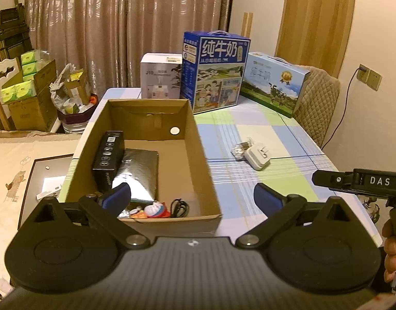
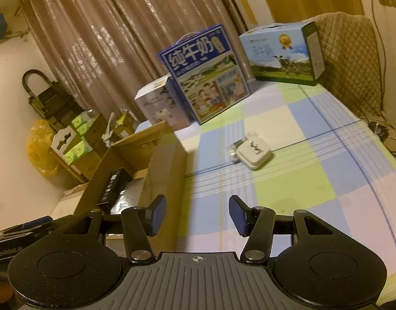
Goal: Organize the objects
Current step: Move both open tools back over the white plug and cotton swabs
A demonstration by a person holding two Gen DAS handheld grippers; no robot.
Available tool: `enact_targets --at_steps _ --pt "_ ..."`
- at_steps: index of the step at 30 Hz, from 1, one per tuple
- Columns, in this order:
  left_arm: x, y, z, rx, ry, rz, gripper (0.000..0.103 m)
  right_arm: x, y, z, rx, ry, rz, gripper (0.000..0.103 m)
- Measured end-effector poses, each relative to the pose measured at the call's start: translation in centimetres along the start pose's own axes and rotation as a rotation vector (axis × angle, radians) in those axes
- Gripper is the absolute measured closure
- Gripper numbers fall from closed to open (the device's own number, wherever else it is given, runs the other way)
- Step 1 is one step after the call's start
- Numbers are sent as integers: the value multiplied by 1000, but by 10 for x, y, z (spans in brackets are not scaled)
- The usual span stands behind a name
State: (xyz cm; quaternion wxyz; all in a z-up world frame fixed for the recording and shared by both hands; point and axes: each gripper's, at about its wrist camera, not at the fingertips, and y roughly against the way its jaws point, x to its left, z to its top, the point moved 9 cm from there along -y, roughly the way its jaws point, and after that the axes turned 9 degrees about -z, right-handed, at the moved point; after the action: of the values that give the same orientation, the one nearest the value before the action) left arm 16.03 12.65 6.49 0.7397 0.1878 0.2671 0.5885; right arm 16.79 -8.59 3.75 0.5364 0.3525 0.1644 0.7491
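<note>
An open brown cardboard box [image 1: 146, 155] sits on the left part of the table, straight ahead at twelve o'clock of the left gripper [image 1: 191, 195]. Its matte walls are creased, with a round white sticker on the far inner wall. Inside lie a long black carton [image 1: 107, 160] propped on a glossy black flat pack [image 1: 140, 166], and at the near wall a small red-and-white toy [image 1: 156, 209] and a coiled black cable [image 1: 180, 207].

The table wears a checked cloth [image 1: 262, 134] of pale blue, green and cream squares. On it, at about one o'clock of the right gripper [image 2: 197, 215], a white rounded-square case [image 2: 253, 153] rests against a clear crinkled packet [image 2: 232, 151].

At the table's far end stand a white box [image 1: 160, 76], a tall blue milk carton [image 1: 213, 72] and a low pale-blue gift carton [image 1: 274, 84]. Behind hang shiny brown curtains [image 1: 120, 25]; a quilted chair cover [image 1: 319, 103] stands at two o'clock.

The left gripper's blue pads are wide apart, holding nothing; the right gripper's are apart and empty too.
</note>
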Motion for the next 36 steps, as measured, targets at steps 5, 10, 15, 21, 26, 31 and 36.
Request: enact_targets --at_steps 5,10,15,21,26,31,36 --pt "-17 -8 2 7 -28 1 3 -24 5 2 -7 -6 -29 52" --pt "-35 -19 2 13 -41 -30 1 -48 6 5 -12 -15 -63 52" --pt "-52 -34 3 25 -39 -60 1 -69 0 10 -13 -7 -97 52" --pt "-70 -59 6 34 -24 -90 1 -90 -11 16 -7 5 -119 52" --pt "-82 -82 12 39 -36 -94 1 -107 -28 22 2 22 -143 52" --pt "-89 -114 20 49 -46 -73 1 -121 -53 31 9 55 -162 52" --pt "-90 -148 33 45 -54 -45 1 -122 -82 38 0 145 -133 52"
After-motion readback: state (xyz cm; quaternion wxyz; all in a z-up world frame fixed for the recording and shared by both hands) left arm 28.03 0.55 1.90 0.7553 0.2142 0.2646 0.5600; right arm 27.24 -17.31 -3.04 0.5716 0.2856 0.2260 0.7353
